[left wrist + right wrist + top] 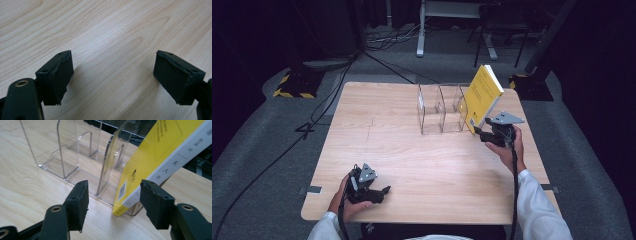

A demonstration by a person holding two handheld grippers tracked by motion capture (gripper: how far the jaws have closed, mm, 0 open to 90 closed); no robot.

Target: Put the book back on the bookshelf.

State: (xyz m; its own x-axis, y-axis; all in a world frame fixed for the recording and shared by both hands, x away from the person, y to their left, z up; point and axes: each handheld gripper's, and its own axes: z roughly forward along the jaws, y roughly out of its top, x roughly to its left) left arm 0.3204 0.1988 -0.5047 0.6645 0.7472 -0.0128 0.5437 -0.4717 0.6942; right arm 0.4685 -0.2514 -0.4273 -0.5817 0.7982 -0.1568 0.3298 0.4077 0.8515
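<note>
Right gripper view: yellow book (155,157) leans untouched between the wide-apart jaws of right gripper (113,200).

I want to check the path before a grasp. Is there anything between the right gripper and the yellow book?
Nothing visible. The right gripper is open and the yellow book leans in the clear rack, its lower corner between the jaws, untouched.

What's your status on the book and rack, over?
Right tool open, book's lower corner between its pads, not clamped. Yellow book leaning tilted in the clear rack's end slot. Left tool open, idle on table. Nothing obstructing.
</note>
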